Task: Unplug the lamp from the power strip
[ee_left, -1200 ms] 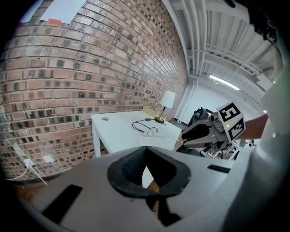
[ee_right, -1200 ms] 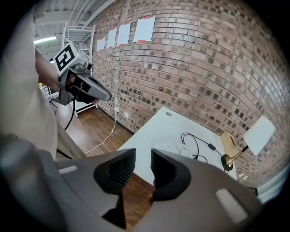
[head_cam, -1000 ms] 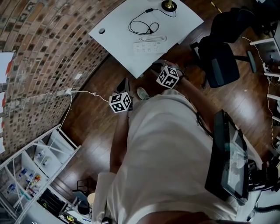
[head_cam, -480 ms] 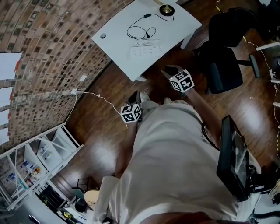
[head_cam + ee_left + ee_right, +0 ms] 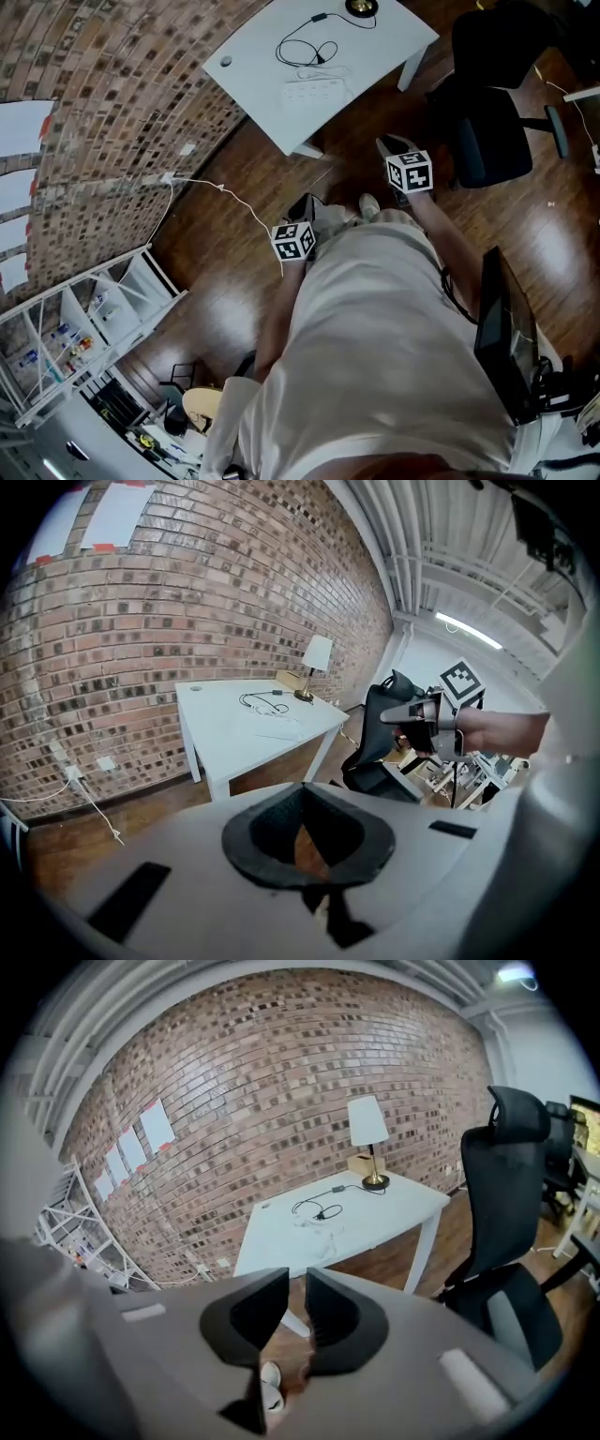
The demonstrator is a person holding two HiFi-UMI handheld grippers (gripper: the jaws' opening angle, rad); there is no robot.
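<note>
White desk (image 5: pixel 253 84) fills the head view well ahead of both claws. On it lie the power strip (image 5: pixel 317 91), the lamp's black cord (image 5: pixel 302 52) looped just beyond the strip, and the lamp (image 5: pixel 361 7) at the far edge. Your left claw (image 5: pixel 302 204) and right claw (image 5: pixel 386 145) hang over the wooden floor, well short of the desk. I judge this to be the approach step, with nothing gripped yet.

From the left gripper view, your left claw's jaws meet at their tips and hold nothing. The desk sits ahead and a little to its left.

From the right gripper view, your right claw's jaws have just been closing. They stand a narrow slit apart with nothing between them, and the strip and cord lie straight beyond the tips.

The plug is too small to make out. The next move probably calls for closing in on the desk and opening a claw wide enough for the plug. The other claw would steady the strip.
</note>
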